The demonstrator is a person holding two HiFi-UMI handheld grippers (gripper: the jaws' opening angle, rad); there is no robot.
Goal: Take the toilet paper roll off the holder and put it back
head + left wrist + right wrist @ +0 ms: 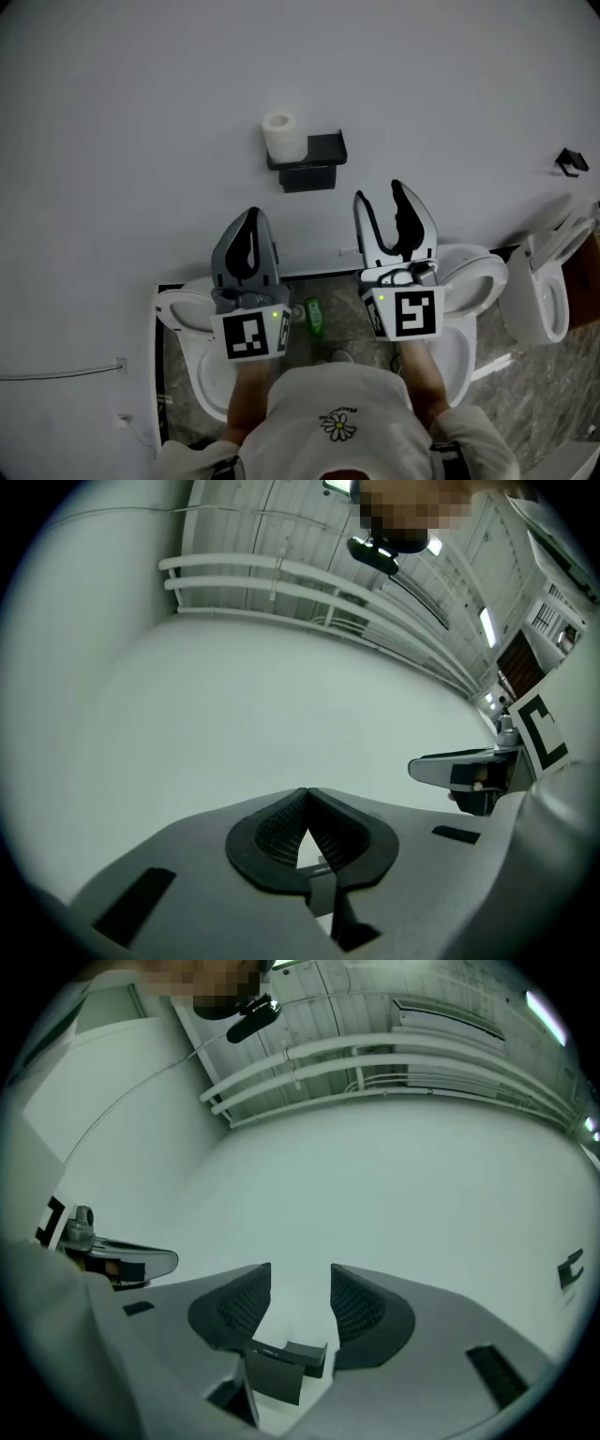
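Note:
A white toilet paper roll (281,136) stands upright on the left end of a black wall holder (314,161), high on the white wall. My left gripper (253,216) is below it and slightly left, well apart from it, with its jaws shut and nothing between them (304,796). To the right of and below the holder, my right gripper (380,193) has a clear gap between its jaws and holds nothing (300,1274). Both gripper views face only bare wall; neither shows the roll or the holder.
Three white toilets line the floor below: one under the left gripper (187,323), one under the right (473,281), one at far right (539,300). A green bottle (314,319) stands between the first two. A small black hook (572,161) is on the wall at right.

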